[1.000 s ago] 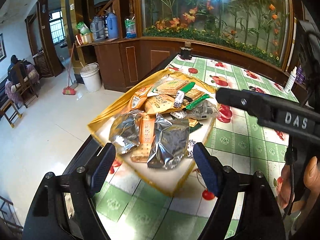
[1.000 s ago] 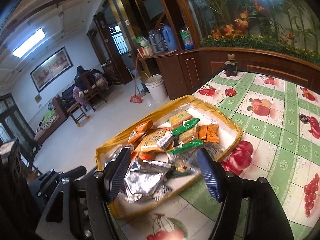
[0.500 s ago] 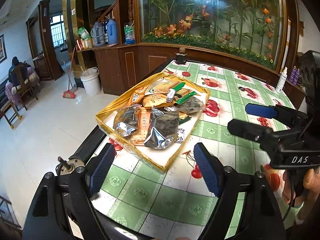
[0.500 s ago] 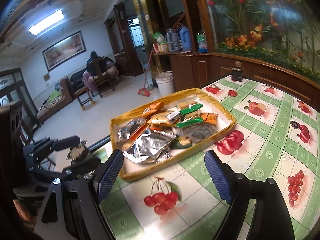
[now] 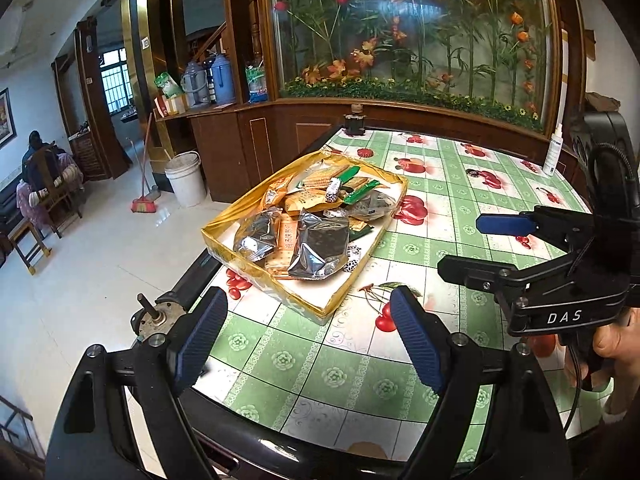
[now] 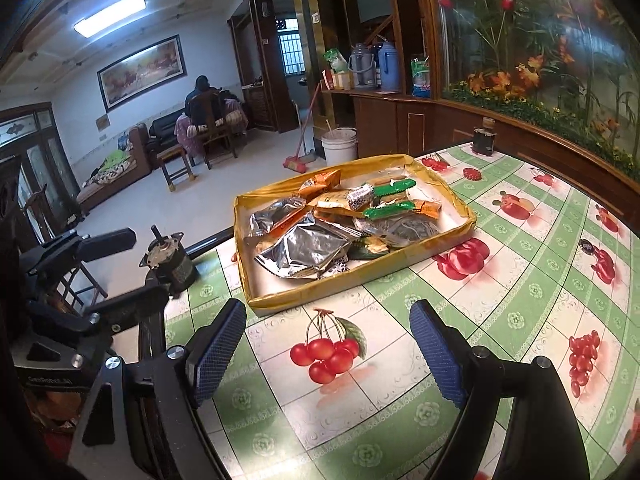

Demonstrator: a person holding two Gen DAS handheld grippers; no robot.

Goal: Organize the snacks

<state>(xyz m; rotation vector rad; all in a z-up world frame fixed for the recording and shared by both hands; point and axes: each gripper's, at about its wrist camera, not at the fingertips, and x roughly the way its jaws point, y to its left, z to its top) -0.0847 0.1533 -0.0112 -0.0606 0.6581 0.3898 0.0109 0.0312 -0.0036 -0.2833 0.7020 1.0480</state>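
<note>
A shallow yellow tray [image 5: 240,254] [image 6: 340,284] stands near the left edge of the fruit-print table. It holds silver foil packets [image 5: 320,248] [image 6: 304,248], green bars [image 5: 360,192] [image 6: 390,210], orange packets [image 5: 276,196] [image 6: 320,182] and biscuit packs. My left gripper [image 5: 307,308] hovers open in front of the tray's near corner with nothing between its blue pads. My right gripper [image 6: 328,314] is open too, over the cherry print just short of the tray. In the left wrist view it shows at the right [image 5: 480,248], held by a hand.
A small motor [image 5: 154,316] [image 6: 168,256] sits at the table's left edge. A dark jar [image 5: 354,124] [image 6: 484,140] and a red cap [image 5: 365,153] lie at the far end, a white spray bottle [image 5: 554,152] at the far right. A bucket, a broom and a seated person are beyond.
Both grippers have drawn back from the tray, which now looks smaller and farther off. The right jaws stand a little wider than a second ago.
</note>
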